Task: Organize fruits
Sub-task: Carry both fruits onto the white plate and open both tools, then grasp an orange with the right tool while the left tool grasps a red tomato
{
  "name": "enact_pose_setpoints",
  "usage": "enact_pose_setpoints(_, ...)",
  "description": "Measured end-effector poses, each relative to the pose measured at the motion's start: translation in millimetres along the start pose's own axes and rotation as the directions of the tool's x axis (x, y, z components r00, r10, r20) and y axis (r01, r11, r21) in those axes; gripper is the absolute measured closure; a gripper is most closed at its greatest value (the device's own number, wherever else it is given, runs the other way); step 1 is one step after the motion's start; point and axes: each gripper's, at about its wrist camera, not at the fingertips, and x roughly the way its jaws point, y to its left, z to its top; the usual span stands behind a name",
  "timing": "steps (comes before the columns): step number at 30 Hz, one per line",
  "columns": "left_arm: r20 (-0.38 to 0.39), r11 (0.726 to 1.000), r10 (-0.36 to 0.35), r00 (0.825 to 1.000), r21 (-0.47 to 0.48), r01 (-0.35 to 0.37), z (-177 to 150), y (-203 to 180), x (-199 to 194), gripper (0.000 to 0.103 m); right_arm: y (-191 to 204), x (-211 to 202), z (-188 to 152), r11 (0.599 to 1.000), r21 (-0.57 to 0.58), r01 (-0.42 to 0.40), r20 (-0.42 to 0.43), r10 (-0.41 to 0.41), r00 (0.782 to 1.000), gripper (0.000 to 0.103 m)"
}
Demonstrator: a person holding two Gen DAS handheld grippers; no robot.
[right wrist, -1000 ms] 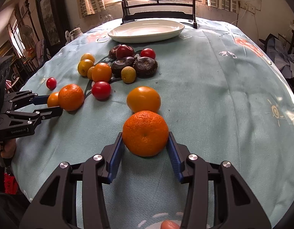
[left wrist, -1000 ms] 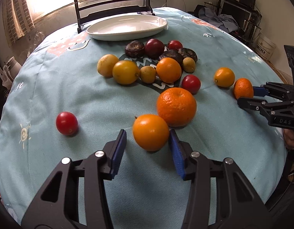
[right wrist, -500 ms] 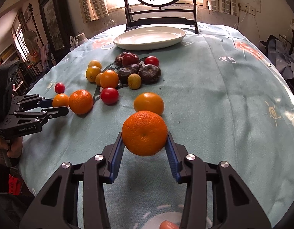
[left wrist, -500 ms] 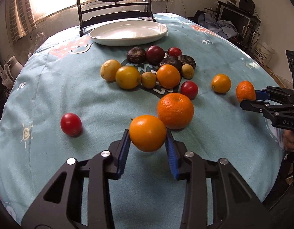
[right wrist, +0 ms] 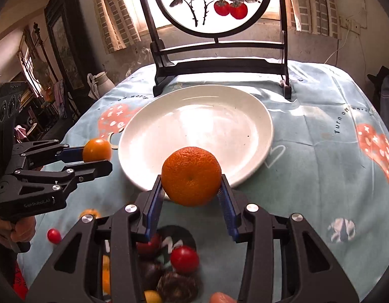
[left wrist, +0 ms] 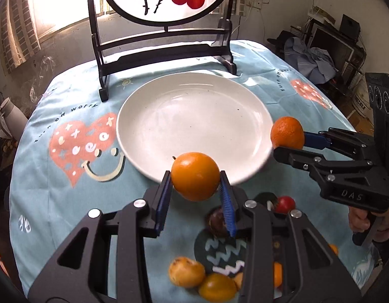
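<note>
My left gripper (left wrist: 195, 179) is shut on a smooth orange (left wrist: 195, 175) and holds it in the air at the near rim of the white plate (left wrist: 169, 116). My right gripper (right wrist: 192, 178) is shut on a rough-skinned mandarin (right wrist: 191, 175), also raised at the plate's (right wrist: 219, 116) near rim. Each gripper shows in the other's view: the right one (left wrist: 287, 139) at the plate's right edge, the left one (right wrist: 97, 151) at its left edge. The plate holds nothing.
Loose fruit lies below and behind the grippers: yellow fruits (left wrist: 187, 272), a dark fruit (left wrist: 217, 223) and red tomatoes (left wrist: 284, 203) (right wrist: 184, 258) (right wrist: 54, 235). A black wooden stand (left wrist: 166, 45) with a round painted screen rises just behind the plate.
Both grippers have lifted their fruit off the table and carried it forward over the fruit pile to the plate's near rim. The plate now fills the middle of both views.
</note>
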Motion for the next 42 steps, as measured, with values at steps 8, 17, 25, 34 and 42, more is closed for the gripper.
enact_pose_setpoints(8,-0.136,0.999,0.049,0.990,-0.017,-0.051,22.5,20.2,75.9,0.065,1.6,61.0,14.7,0.995,-0.078,0.058,-0.096,-0.066,0.993,0.059)
enact_pose_setpoints(17,-0.023,0.988,0.156,0.987,0.010,-0.156,9.1,16.1,27.9,0.007,13.3,20.4,8.1,0.995,-0.071,0.068,-0.036,-0.071,0.997,0.040)
enact_pose_setpoints(25,0.101,0.986,0.141,0.985,-0.110,-0.129,-74.8,13.0,-73.1,0.002,29.9,-73.6,-77.1,0.993,0.011,0.120,0.100,-0.121,0.988,0.040)
enact_pose_setpoints(34,0.141,0.989,0.119,0.983,-0.108,-0.104,-174.5,-12.5,-100.7,0.002,43.9,-100.2,-167.3,0.991,0.039,0.128,0.037,-0.130,0.991,0.040)
enact_pose_setpoints(42,0.103,0.991,0.109,0.989,-0.091,-0.100,-208.2,-21.6,-115.6,0.002,47.0,-86.8,-177.4,0.993,0.023,0.118,-0.047,-0.117,0.992,0.040)
